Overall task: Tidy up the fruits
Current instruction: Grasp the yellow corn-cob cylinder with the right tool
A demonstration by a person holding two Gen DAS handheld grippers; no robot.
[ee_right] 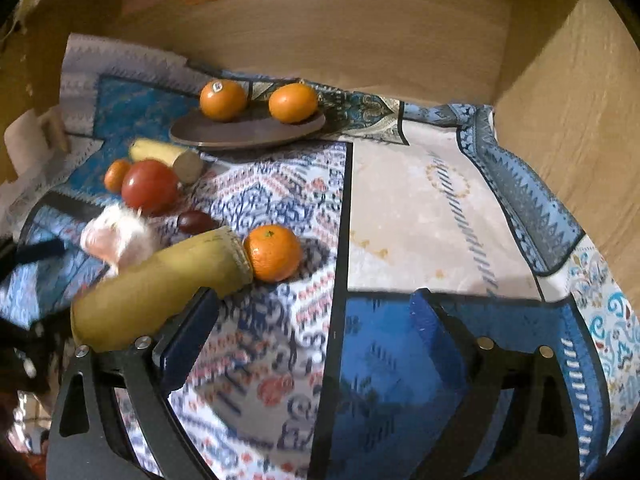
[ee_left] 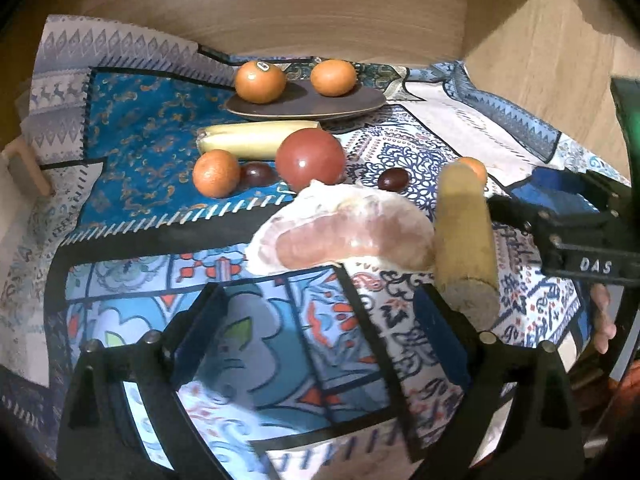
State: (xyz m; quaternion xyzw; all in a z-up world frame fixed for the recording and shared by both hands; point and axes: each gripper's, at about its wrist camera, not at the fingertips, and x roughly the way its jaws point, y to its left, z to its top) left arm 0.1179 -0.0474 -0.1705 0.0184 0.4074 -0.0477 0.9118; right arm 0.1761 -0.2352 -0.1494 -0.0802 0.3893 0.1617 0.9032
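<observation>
Both the left gripper (ee_left: 316, 320) and right gripper (ee_right: 316, 320) hang wide open, holding nothing, over the patterned blue cloth (ee_right: 440, 208). Between them lies a cut yellow banana piece (ee_right: 160, 284), long axis running near-left to far-right, its cut end touching a small orange mandarin (ee_right: 273, 253).

Two oranges (ee_left: 260, 81) sit on the plate (ee_left: 304, 106) behind a banana piece (ee_left: 256, 140) and tomato (ee_left: 310, 160).
</observation>
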